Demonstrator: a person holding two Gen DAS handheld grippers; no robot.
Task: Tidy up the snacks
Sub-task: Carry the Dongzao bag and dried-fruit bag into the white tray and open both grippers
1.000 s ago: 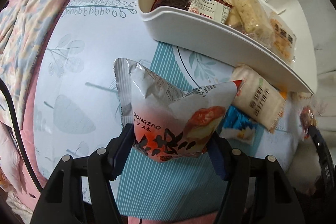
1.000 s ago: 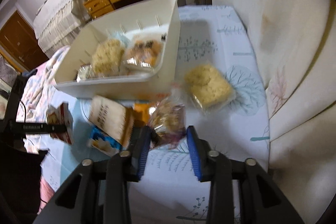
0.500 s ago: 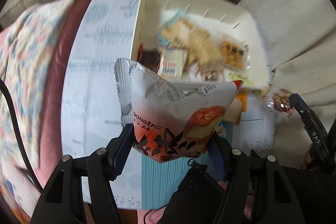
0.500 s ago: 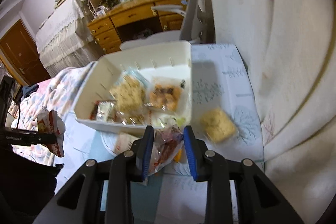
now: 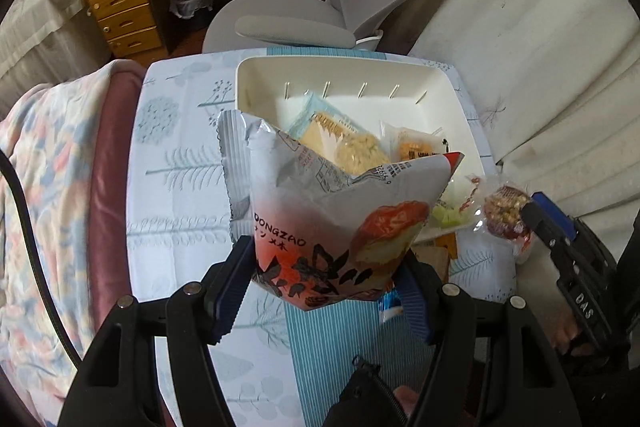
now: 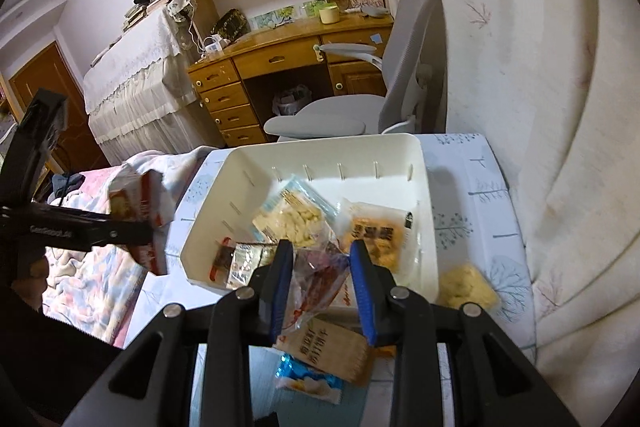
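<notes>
My left gripper [image 5: 326, 291] is shut on a grey and red Dongzao snack bag [image 5: 336, 223] and holds it high above the table, in front of the white basket [image 5: 344, 75]. My right gripper [image 6: 322, 291] is shut on a clear packet of red and brown snacks [image 6: 316, 279], lifted over the near edge of the white basket [image 6: 424, 195]. The basket holds several wrapped snacks. The right gripper with its packet [image 5: 506, 215] shows at the right of the left wrist view. The left gripper with its bag [image 6: 136, 203] shows at the left of the right wrist view.
A brown cracker pack [image 6: 324, 351], a blue packet [image 6: 308, 383] and a yellow puffed-rice pack [image 6: 466, 285] lie on the patterned tablecloth [image 5: 180, 187] near the basket. A grey chair [image 6: 352, 115] and a wooden desk [image 6: 280, 63] stand behind. A quilt [image 5: 40, 207] lies left.
Both grippers have risen well above the table with their packets. The right gripper lifted the clear packet off the cloth and moved toward the basket. The basket now looks smaller and farther.
</notes>
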